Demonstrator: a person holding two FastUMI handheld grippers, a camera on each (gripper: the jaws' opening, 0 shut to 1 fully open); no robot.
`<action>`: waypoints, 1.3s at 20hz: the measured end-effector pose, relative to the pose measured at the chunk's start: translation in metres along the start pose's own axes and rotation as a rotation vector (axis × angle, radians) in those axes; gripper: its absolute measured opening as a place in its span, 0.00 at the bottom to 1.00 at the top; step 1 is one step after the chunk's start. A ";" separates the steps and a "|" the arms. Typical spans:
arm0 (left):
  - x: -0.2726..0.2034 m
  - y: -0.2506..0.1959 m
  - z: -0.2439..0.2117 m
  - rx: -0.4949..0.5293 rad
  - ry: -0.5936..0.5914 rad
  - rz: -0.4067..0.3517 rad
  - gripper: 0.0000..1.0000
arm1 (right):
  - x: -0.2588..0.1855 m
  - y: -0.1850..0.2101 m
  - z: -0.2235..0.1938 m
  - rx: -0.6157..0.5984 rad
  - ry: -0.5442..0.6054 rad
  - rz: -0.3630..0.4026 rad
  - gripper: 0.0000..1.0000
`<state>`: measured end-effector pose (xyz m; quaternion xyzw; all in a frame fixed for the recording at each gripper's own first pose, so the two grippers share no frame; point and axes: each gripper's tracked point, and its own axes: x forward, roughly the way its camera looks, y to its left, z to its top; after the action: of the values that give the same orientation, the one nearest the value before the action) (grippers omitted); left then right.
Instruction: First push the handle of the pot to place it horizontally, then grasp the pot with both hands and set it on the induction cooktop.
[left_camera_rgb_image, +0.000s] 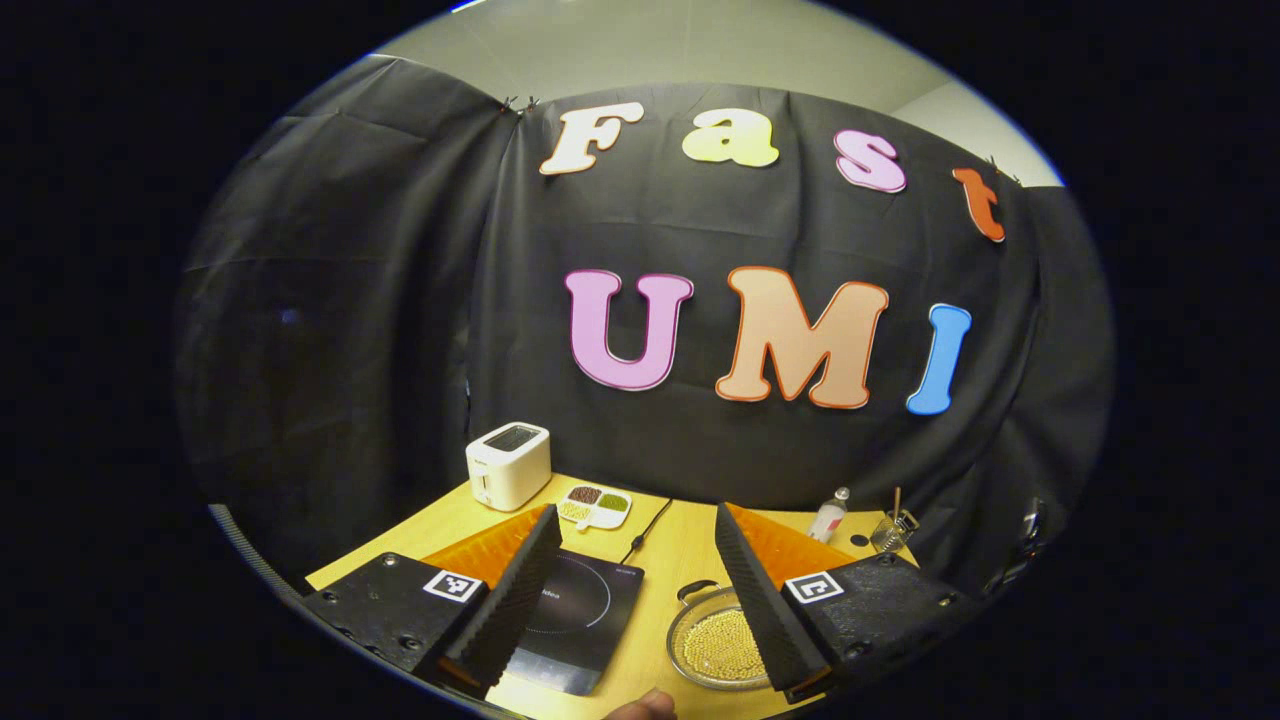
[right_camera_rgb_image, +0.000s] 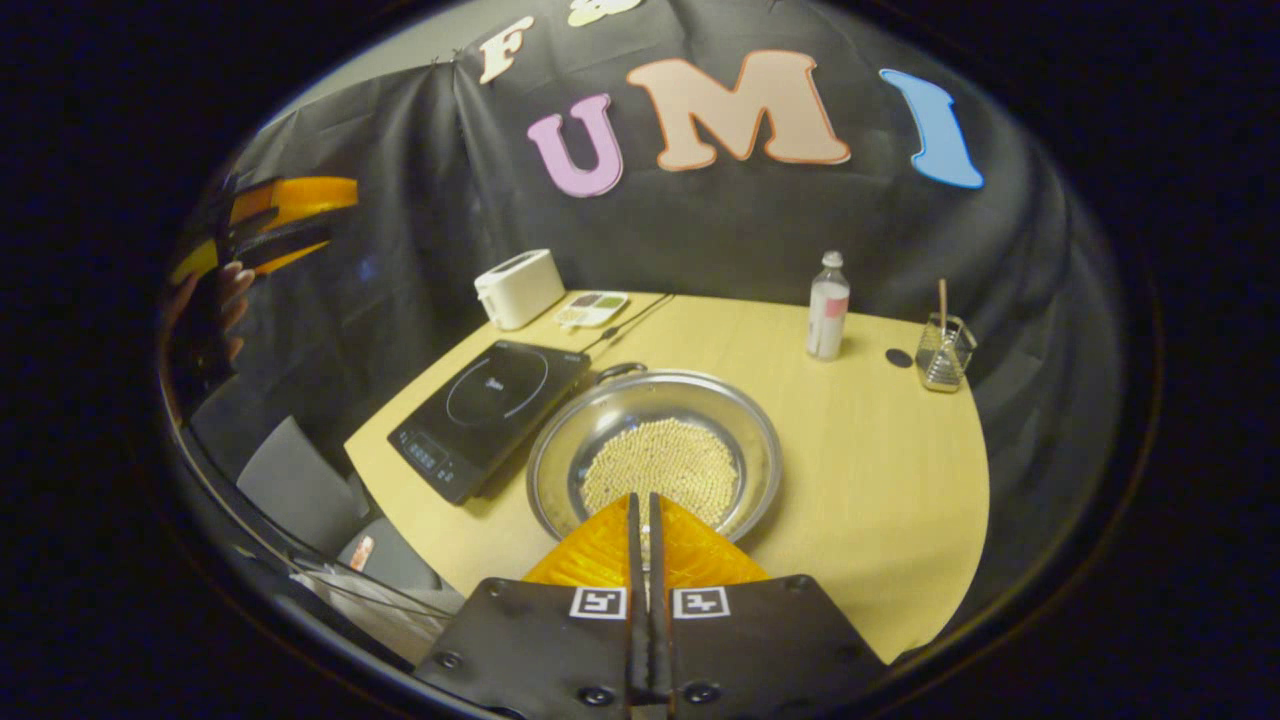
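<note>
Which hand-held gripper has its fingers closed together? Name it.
The right hand-held gripper: its fingers meet with only a thin seam, over the near rim of the pot. The left hand-held gripper has its fingers spread wide apart.

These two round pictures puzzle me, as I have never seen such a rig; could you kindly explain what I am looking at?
No robot is here: a person holds a two-finger gripper in each hand, and a fisheye camera rides on each, looking forward along its fingers.

The left gripper view shows the left gripper with its fingers spread wide apart, holding nothing. The right gripper view shows the right gripper with its fingers closed together, gripping nothing, above the near rim of the pot. The left gripper also appears there, far off at the left edge, in the person's hand.

On the wooden table lie a black induction cooktop, the metal pot filled with small pale beans, beside the cooktop, a white toaster, a divided dish, a bottle and a small glass holder.
</note>
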<state>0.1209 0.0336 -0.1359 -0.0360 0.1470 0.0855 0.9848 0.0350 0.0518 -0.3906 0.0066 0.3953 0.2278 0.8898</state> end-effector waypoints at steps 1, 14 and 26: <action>0.005 -0.003 -0.003 0.005 0.012 0.001 0.95 | 0.006 -0.001 -0.007 0.001 0.019 0.021 0.03; 0.040 -0.008 -0.021 0.073 0.103 0.035 0.95 | 0.057 0.006 -0.113 -0.177 0.411 0.274 0.00; 0.062 -0.019 -0.035 0.087 0.148 0.021 0.95 | 0.071 -0.049 -0.098 -0.226 0.443 0.190 0.00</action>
<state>0.1729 0.0217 -0.1873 0.0024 0.2231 0.0862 0.9710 0.0267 0.0208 -0.5174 -0.1055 0.5502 0.3490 0.7513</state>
